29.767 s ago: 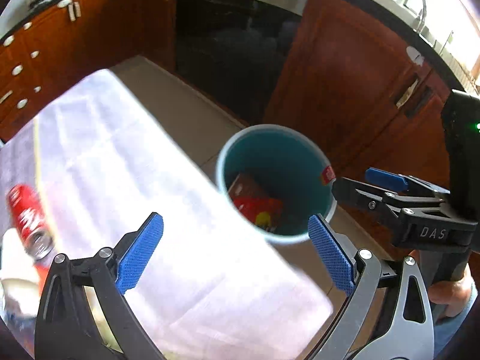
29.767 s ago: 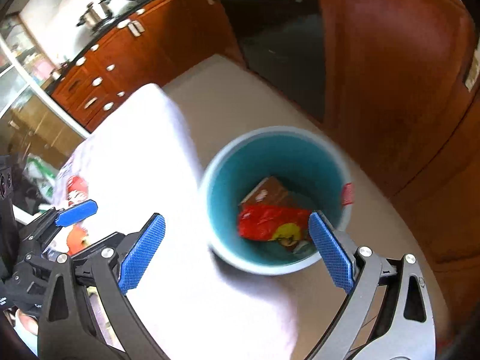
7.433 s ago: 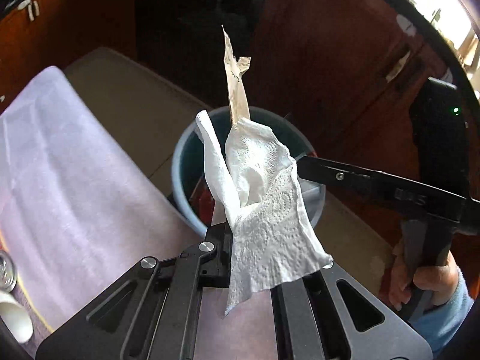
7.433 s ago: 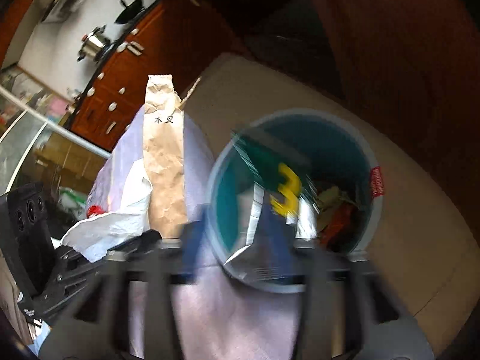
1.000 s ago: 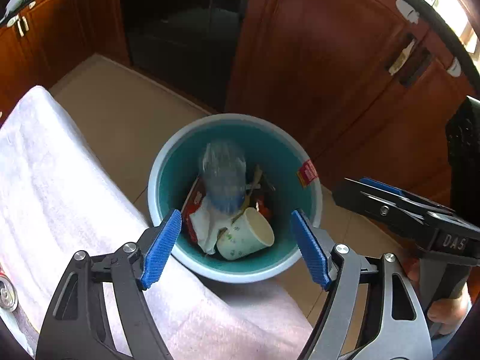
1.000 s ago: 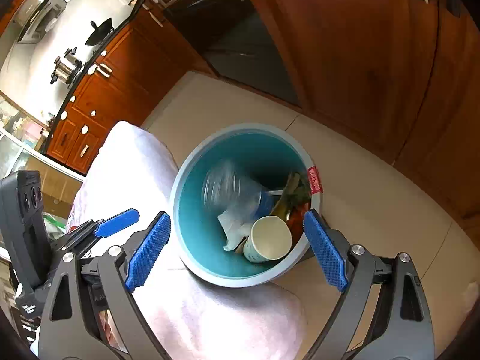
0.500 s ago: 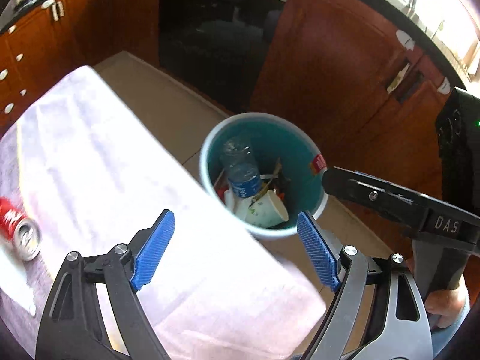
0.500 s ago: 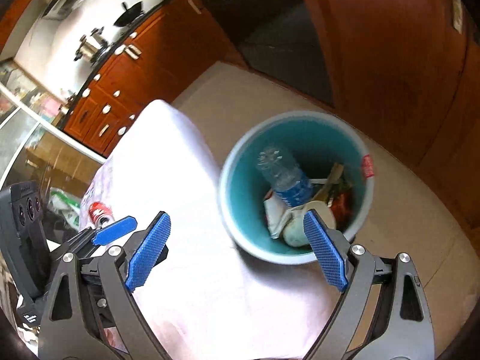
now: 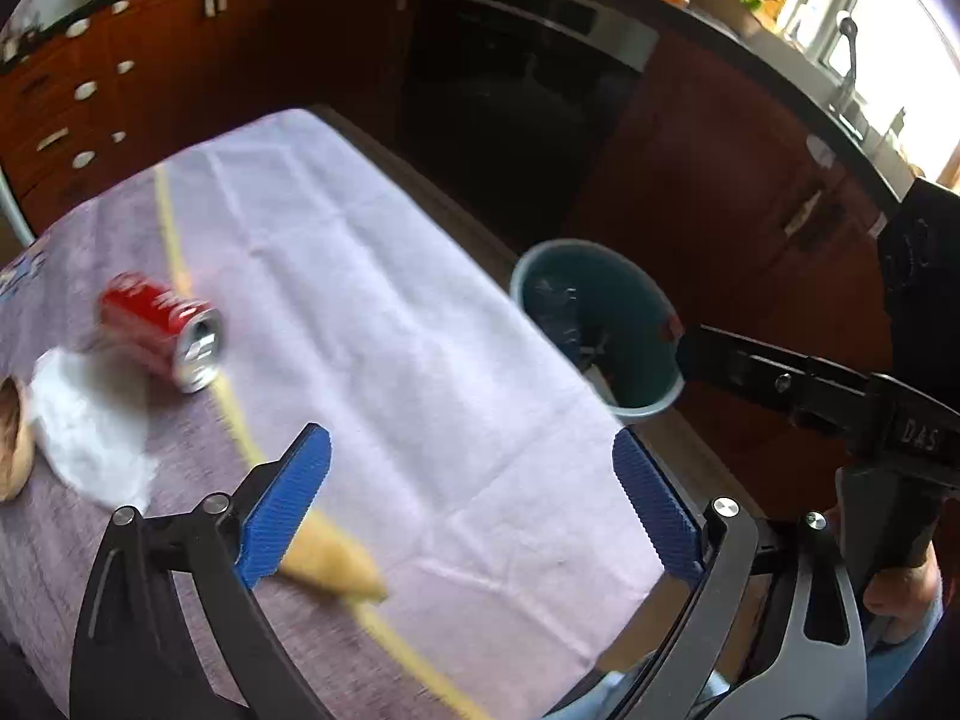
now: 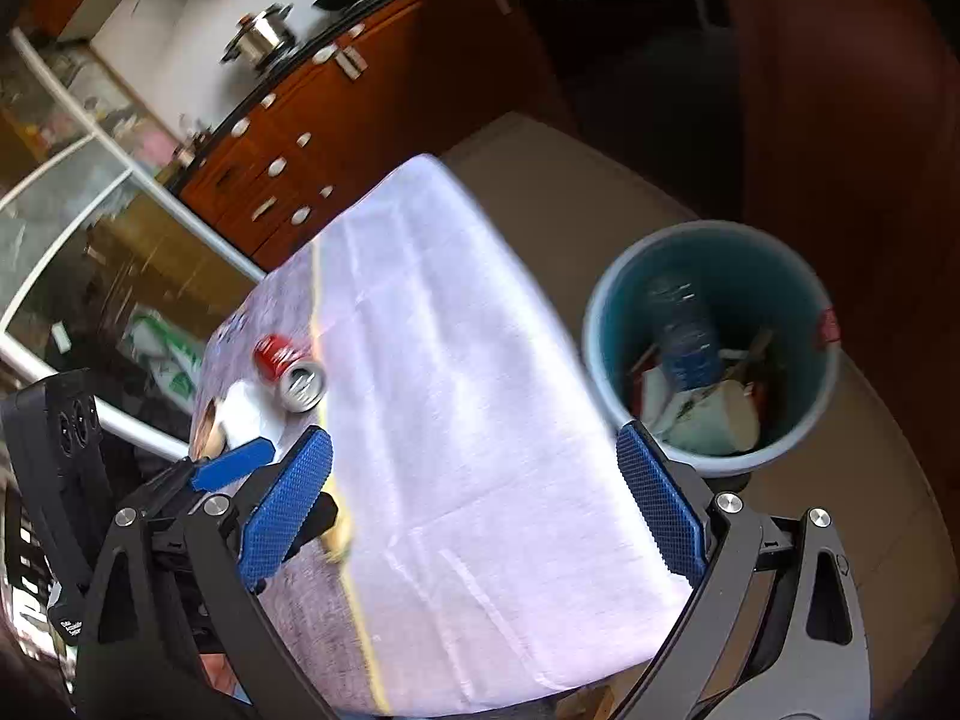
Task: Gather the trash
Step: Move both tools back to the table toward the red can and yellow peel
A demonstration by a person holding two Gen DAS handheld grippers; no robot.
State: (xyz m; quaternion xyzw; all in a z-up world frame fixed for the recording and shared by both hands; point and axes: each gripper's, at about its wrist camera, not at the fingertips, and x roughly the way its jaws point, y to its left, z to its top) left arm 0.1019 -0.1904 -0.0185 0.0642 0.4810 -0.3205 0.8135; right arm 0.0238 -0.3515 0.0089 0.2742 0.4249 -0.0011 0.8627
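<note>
A teal bin (image 9: 606, 324) (image 10: 780, 276) stands on the floor beside the table's far right edge, holding a plastic bottle (image 10: 690, 336), a paper cup (image 10: 729, 411) and wrappers. A red soda can (image 9: 159, 330) (image 10: 288, 372) lies on its side on the white tablecloth at the left. A white tissue (image 9: 90, 426) lies just in front of it. A tan scrap (image 9: 333, 561) lies near my left finger. My left gripper (image 9: 471, 507) is open and empty above the table. My right gripper (image 10: 474, 507) is open and empty, between can and bin.
The cloth-covered table (image 9: 384, 348) (image 10: 468, 396) has a yellow stripe (image 9: 240, 420). Red-brown kitchen cabinets (image 9: 738, 150) and a dark oven (image 9: 516, 72) stand behind the bin. A brown item (image 9: 9, 444) lies at the table's left edge. A glass panel (image 10: 78, 228) stands far left.
Both grippers have pulled back and swung left from the bin toward the table. The can, tissue and tan scrap have come into view. Both stay open and empty.
</note>
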